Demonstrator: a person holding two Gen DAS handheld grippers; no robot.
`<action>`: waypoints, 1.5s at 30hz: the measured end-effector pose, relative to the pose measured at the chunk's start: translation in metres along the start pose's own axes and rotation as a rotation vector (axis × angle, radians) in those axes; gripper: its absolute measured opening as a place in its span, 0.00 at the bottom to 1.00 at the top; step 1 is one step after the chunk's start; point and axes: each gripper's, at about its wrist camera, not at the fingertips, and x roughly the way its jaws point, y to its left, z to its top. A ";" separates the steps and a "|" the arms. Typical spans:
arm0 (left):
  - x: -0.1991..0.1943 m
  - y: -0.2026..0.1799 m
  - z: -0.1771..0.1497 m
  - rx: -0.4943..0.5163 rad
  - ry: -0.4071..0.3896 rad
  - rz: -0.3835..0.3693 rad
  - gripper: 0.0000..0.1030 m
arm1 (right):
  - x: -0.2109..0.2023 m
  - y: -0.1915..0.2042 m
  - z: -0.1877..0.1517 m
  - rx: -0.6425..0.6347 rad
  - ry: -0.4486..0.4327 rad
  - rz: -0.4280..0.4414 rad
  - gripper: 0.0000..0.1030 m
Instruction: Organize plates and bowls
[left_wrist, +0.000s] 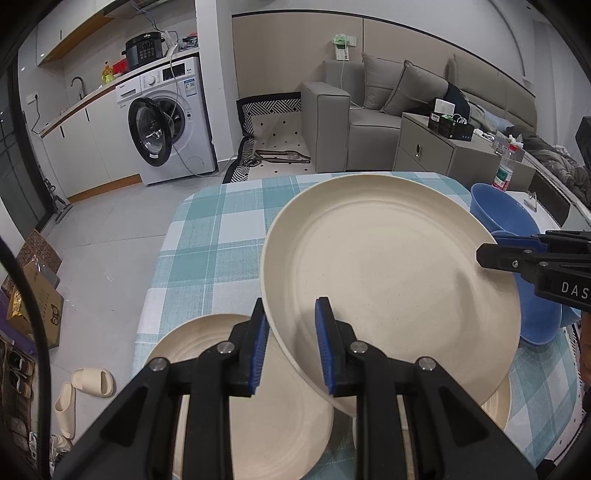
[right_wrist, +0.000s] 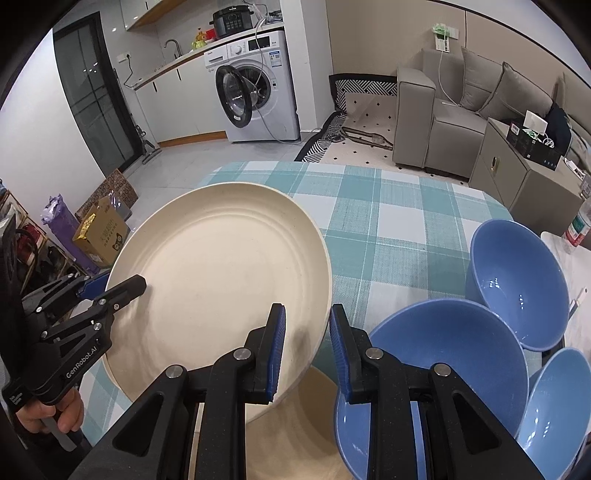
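A large cream plate (left_wrist: 388, 273) (right_wrist: 221, 273) hangs tilted above the table, held at two opposite rims. My left gripper (left_wrist: 291, 347) (right_wrist: 110, 287) is shut on its left rim. On the right rim my right gripper (right_wrist: 308, 350) (left_wrist: 491, 247) is shut too. Another cream plate (left_wrist: 207, 358) lies on the cloth below the left gripper, and a further cream plate (left_wrist: 498, 406) (right_wrist: 295, 428) shows under the raised one. Three blue bowls stand to the right: a far bowl (right_wrist: 517, 280) (left_wrist: 495, 210), a middle bowl (right_wrist: 443, 350) and a near bowl (right_wrist: 557, 398).
The table wears a teal checked cloth (left_wrist: 221, 229) (right_wrist: 399, 221). A plastic bottle (left_wrist: 504, 173) stands at its far right. Beyond are a washing machine (left_wrist: 166, 122), a grey sofa (left_wrist: 351, 110) and a grey cabinet (right_wrist: 517, 181). Boxes (right_wrist: 99, 229) sit on the floor at the left.
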 end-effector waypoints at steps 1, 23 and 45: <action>-0.002 -0.001 -0.002 -0.001 -0.005 0.000 0.22 | -0.003 0.000 -0.003 0.002 -0.005 0.004 0.24; -0.027 -0.008 -0.038 -0.007 -0.032 -0.022 0.22 | -0.034 0.001 -0.049 0.030 -0.069 0.052 0.24; -0.035 -0.019 -0.063 0.019 -0.030 -0.037 0.23 | -0.036 -0.002 -0.093 0.069 -0.103 0.064 0.24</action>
